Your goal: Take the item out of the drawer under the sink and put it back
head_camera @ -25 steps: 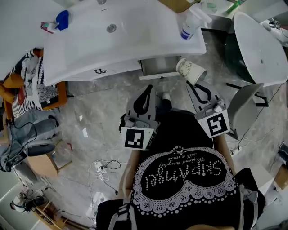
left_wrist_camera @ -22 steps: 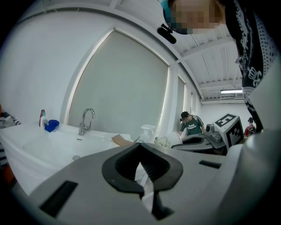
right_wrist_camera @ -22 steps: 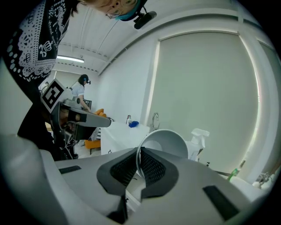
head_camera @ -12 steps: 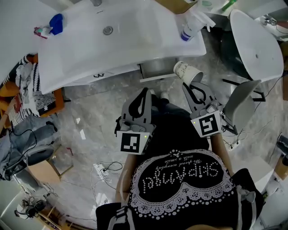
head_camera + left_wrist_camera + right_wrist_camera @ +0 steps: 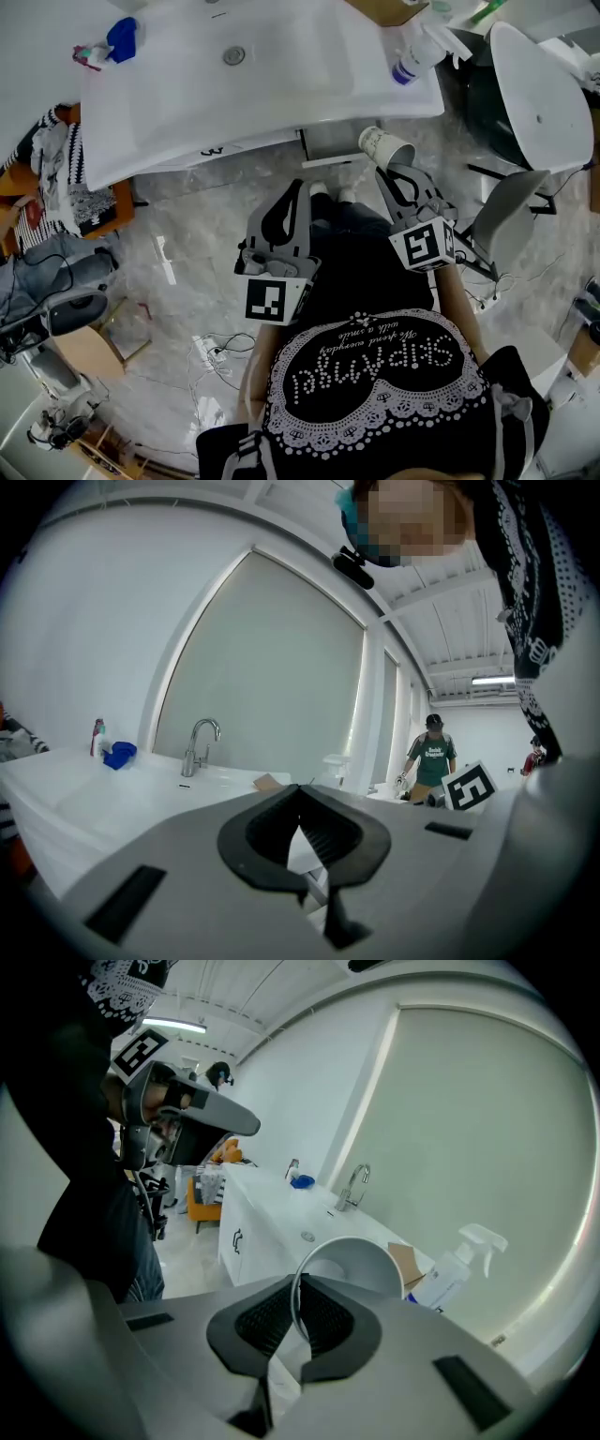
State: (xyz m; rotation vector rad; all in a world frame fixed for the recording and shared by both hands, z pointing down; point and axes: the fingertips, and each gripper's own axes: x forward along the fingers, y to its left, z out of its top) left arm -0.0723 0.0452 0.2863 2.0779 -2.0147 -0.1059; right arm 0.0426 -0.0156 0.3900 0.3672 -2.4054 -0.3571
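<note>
A white paper cup [image 5: 386,147] with grey print lies tilted, mouth toward me, and my right gripper [image 5: 391,172] is shut on its rim. In the right gripper view the cup's [image 5: 354,1262] thin wall is pinched between the black pads, right gripper [image 5: 296,1288]. The cup hangs just right of the open drawer [image 5: 328,142] under the white sink counter [image 5: 234,94]. My left gripper [image 5: 297,189] is held over the floor in front of the drawer; in its own view the left gripper [image 5: 300,797] is shut with nothing in it.
A spray bottle [image 5: 417,58] stands at the counter's right end, a blue item [image 5: 120,37] at its far left, the faucet [image 5: 200,742] behind the basin. A grey chair [image 5: 511,220] and round white table [image 5: 539,94] stand right. Cables [image 5: 220,349] lie on the marble floor.
The head view has shifted slightly. The right gripper with the cup has edged a little left, closer to the drawer. Both grippers keep the same jaw state.
</note>
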